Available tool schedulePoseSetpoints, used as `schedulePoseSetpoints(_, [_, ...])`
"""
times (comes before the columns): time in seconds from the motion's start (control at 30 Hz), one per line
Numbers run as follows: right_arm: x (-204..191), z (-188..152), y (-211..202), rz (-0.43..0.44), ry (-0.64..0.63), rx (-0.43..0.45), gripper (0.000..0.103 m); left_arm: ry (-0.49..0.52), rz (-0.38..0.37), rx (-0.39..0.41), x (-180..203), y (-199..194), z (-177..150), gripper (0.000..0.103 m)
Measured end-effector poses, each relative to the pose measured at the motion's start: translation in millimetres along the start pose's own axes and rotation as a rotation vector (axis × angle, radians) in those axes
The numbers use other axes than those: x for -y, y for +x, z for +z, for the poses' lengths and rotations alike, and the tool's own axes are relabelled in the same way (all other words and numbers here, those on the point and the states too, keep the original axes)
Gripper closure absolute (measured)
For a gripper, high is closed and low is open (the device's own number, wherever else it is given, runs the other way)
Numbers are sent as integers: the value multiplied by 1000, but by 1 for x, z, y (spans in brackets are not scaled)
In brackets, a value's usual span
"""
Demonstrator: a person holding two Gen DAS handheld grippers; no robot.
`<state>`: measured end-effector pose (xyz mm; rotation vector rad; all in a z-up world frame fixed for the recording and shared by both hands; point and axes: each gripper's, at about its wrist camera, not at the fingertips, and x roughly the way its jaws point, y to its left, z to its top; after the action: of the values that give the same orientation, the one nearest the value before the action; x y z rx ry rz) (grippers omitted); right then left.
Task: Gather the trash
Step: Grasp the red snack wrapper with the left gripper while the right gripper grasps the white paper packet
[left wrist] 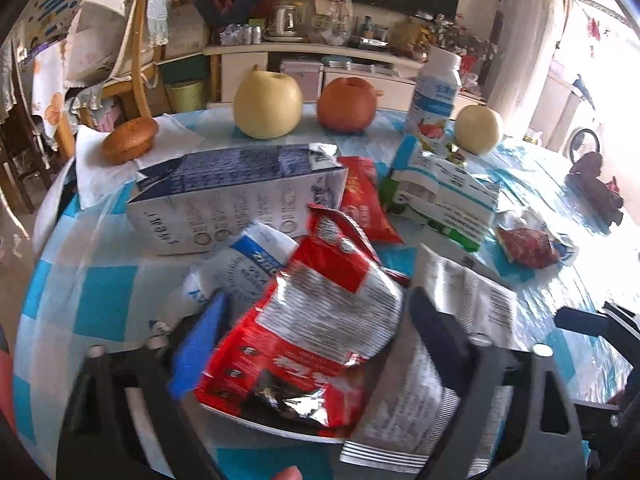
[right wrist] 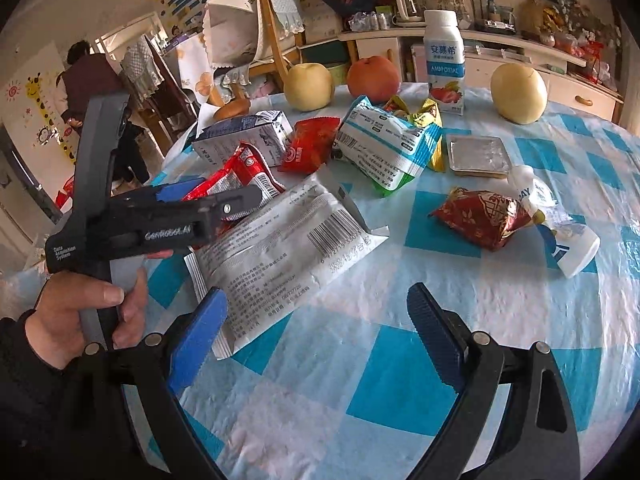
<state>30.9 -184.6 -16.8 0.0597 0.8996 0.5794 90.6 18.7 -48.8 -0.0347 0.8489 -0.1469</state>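
Observation:
Trash lies across a blue-and-white checked table (right wrist: 400, 368). My left gripper (left wrist: 316, 320) has its jaws wide around a crumpled red-and-white snack wrapper (left wrist: 320, 312); whether they squeeze it is unclear. It also shows in the right wrist view (right wrist: 224, 196) over that wrapper (right wrist: 236, 178). My right gripper (right wrist: 316, 332) is open and empty, its left finger at the edge of a white barcode packet (right wrist: 280, 248). Other trash: a crushed milk carton (left wrist: 240, 196), a red packet (right wrist: 308, 150), a white-blue-green pouch (right wrist: 384, 148), a foil tray (right wrist: 478, 154), a red foil wrapper (right wrist: 484, 216).
Two yellow pears (right wrist: 308, 86) (right wrist: 518, 94), a red apple (right wrist: 374, 76), a yogurt bottle (right wrist: 444, 60) and a muffin (left wrist: 128, 140) on a napkin stand at the table's far side. A chair (right wrist: 272, 32) and a person (right wrist: 86, 76) are beyond the table.

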Motion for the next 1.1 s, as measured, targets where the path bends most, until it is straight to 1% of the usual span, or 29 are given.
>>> schedulePoseSetpoints(0.03, [0, 0, 0, 2, 1, -1, 11, -6, 3, -1, -2, -1, 1, 34])
schedulePoseSetpoints(0.1, [0, -1, 0, 7, 1, -3, 11, -35, -14, -11, -8, -3, 3, 61])
schedulePoseSetpoints(0.13, [-1, -1, -1, 10, 1, -4, 11, -43, -21, -20, -10, -3, 4, 65])
schedulePoseSetpoints(0.2, [-3, -1, -2, 12, -3, -4, 11, -25, -15, -35, -8, -3, 6, 65])
schedulePoseSetpoints(0.23, [-4, -1, -2, 11, -7, -1, 11, 5, 12, -38, -4, -3, 6, 64])
schedulePoseSetpoints(0.27, [-4, -1, -3, 10, -8, 1, 11, 21, 23, -40, -1, -2, 5, 53])
schedulePoseSetpoints(0.3, [-4, -1, -4, 11, -9, 4, 11, 39, 14, -47, 3, -2, 4, 41])
schedulePoseSetpoints(0.4, [-3, 0, -6, 16, -5, 9, 11, 92, -47, -75, 18, -2, 0, 27])
schedulePoseSetpoints(0.47, [-3, 1, -7, 17, -3, 12, 11, 110, -57, -86, 23, -1, -2, 26])
schedulePoseSetpoints(0.5, [-2, 1, -7, 17, -3, 13, 11, 102, -79, -94, 24, -1, -2, 26])
schedulePoseSetpoints(0.53, [-2, 2, -7, 18, -3, 13, 11, 79, -118, -107, 22, 0, -2, 26])
schedulePoseSetpoints(0.6, [-1, 2, -8, 22, -1, 13, 11, 30, -192, -153, 19, 7, -4, 41])
schedulePoseSetpoints(0.63, [-1, 3, -8, 24, 0, 14, 11, 14, -199, -145, 16, 6, -5, 46])
schedulePoseSetpoints(0.67, [-1, 3, -8, 25, 0, 15, 11, 9, -191, -146, 15, 6, -5, 55])
schedulePoseSetpoints(0.7, [-1, 3, -8, 25, 0, 17, 11, 3, -201, -147, 14, 7, -6, 59])
schedulePoseSetpoints(0.77, [-1, 2, -8, 27, -1, 17, 11, -29, -225, -144, 11, 7, -7, 61])
schedulePoseSetpoints(0.8, [-1, 2, -8, 27, 0, 16, 11, -33, -224, -141, 12, 7, -8, 62])
schedulePoseSetpoints(0.83, [-1, 2, -8, 26, 0, 15, 11, -28, -221, -135, 13, 7, -8, 64])
schedulePoseSetpoints(0.87, [-1, 2, -7, 24, 0, 13, 11, -21, -219, -129, 15, 6, -8, 68])
schedulePoseSetpoints(0.97, [1, 1, -5, 12, 6, 2, 11, -7, -201, -118, 20, 4, -8, 70])
schedulePoseSetpoints(1.07, [5, -1, -1, 11, 23, -11, 11, -16, -209, -117, 19, -1, -9, 74])
schedulePoseSetpoints(1.1, [6, -1, 1, 13, 31, -17, 11, -14, -208, -115, 20, -1, -9, 77])
